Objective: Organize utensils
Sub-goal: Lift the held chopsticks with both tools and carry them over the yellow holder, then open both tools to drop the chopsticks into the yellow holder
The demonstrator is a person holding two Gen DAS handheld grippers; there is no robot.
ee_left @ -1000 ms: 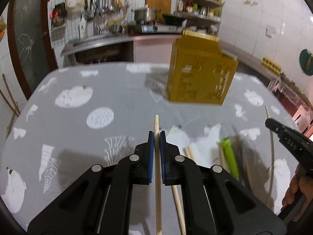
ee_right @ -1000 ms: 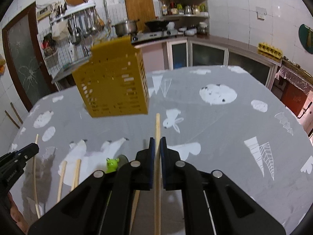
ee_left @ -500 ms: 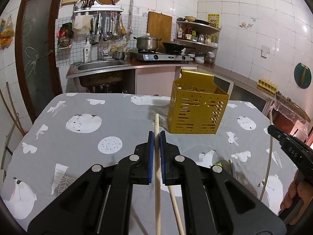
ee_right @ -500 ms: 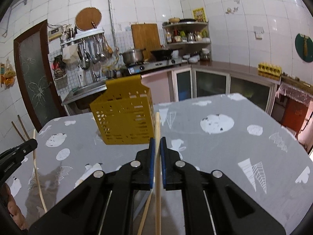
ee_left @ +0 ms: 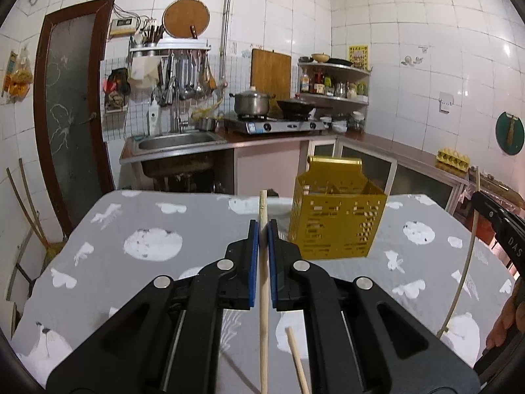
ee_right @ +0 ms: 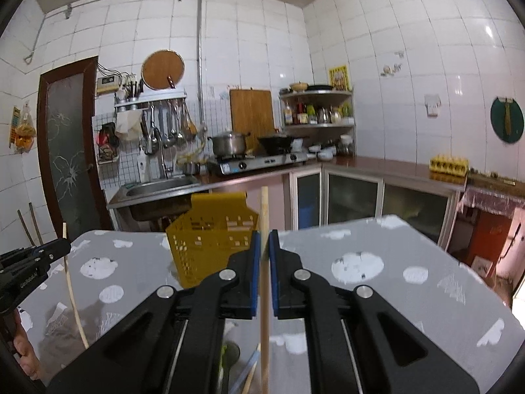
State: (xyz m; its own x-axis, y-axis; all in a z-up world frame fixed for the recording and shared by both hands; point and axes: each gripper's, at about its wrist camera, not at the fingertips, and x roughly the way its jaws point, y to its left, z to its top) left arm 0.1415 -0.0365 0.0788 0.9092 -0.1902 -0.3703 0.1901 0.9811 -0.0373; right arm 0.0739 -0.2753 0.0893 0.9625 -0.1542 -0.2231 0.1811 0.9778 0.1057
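My left gripper (ee_left: pixel 262 229) is shut on a wooden chopstick (ee_left: pixel 263 207) that runs along its fingers and sticks out past the tips. My right gripper (ee_right: pixel 264 239) is shut on another wooden chopstick (ee_right: pixel 264 203). Both are raised above the table. A yellow perforated utensil holder (ee_left: pixel 336 220) stands on the table, ahead and right of the left gripper. In the right wrist view the holder (ee_right: pixel 210 243) is ahead and left. A loose chopstick (ee_left: pixel 297 358) lies below the left gripper. The right gripper (ee_left: pixel 498 229) shows at the left view's right edge.
The table has a grey cloth with white prints (ee_left: pixel 151 243). A green-handled utensil (ee_right: pixel 226 354) lies on it under the right gripper. Behind the table are a sink (ee_left: pixel 177 141), a stove with a pot (ee_left: pixel 252 105) and a counter (ee_right: pixel 393 167).
Both grippers have risen and tilted up from the table with their chopsticks. The holder now sits lower in both views and more of the kitchen wall shows.
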